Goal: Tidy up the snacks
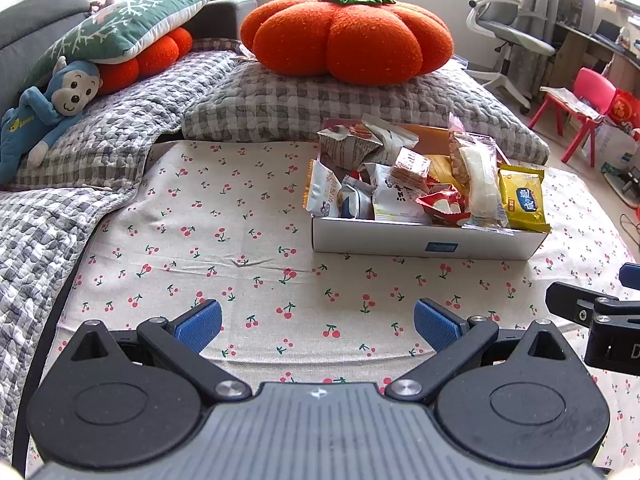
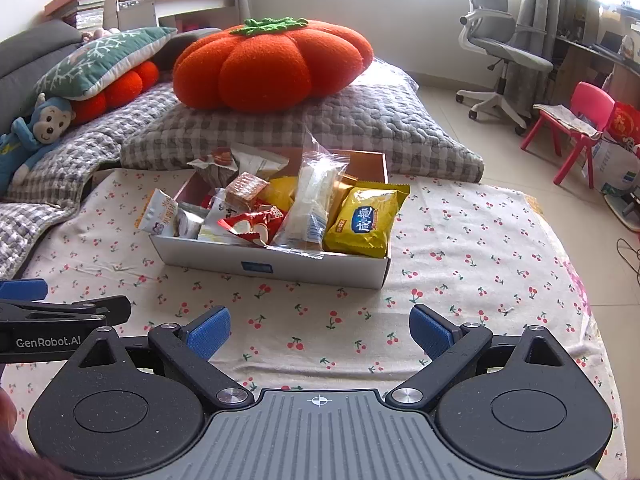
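Note:
A white cardboard box (image 1: 424, 240) (image 2: 224, 258) stands on the cherry-print cloth, filled with several snack packets. A yellow packet (image 1: 522, 200) (image 2: 366, 220) leans at its right end, a clear packet (image 1: 478, 178) (image 2: 310, 200) stands beside it, and a red-and-white packet (image 1: 442, 202) (image 2: 250, 224) lies in the middle. My left gripper (image 1: 318, 326) hovers open over the cloth, near and left of the box, holding nothing. My right gripper (image 2: 320, 330) is open too, just in front of the box, with nothing between its fingers.
The cherry-print cloth (image 1: 240, 216) (image 2: 472, 248) covers a low surface. Behind it lie a grey checked cushion (image 1: 280, 100), an orange pumpkin pillow (image 1: 348, 36) (image 2: 272, 64) and a blue monkey toy (image 1: 44, 108). An office chair (image 2: 504, 52) and a red chair (image 2: 580, 128) stand on the floor at right.

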Tool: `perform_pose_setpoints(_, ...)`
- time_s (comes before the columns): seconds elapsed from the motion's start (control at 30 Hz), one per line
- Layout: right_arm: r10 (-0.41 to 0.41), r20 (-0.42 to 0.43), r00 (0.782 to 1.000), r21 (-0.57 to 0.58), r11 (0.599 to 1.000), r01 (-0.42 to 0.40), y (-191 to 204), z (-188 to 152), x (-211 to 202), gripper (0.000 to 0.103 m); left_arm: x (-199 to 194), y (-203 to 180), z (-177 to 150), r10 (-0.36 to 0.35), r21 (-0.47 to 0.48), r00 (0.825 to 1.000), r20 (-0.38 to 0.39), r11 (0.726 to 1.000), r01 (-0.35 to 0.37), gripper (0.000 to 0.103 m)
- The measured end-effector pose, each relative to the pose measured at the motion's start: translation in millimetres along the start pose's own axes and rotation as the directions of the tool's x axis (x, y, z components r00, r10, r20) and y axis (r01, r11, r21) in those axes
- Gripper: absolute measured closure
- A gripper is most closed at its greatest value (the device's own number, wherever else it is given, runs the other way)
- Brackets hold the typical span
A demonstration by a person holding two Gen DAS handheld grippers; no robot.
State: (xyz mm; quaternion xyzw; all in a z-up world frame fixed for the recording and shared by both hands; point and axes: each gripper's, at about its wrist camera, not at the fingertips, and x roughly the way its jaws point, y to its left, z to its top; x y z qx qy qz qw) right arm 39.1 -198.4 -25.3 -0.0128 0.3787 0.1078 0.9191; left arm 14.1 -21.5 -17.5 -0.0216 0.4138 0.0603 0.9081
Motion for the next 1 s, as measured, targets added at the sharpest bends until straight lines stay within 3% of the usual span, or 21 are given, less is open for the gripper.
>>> perform_pose_setpoints(1.0, 0.000, -0.009, 1.000, -0.010, 1.000, 0.000, -0.3, -2.4, 2.1, 0.005, 2.0, 0.4, -1.1, 0.008, -0.003, 1.000, -0.014, 1.000, -0.008, 0.000)
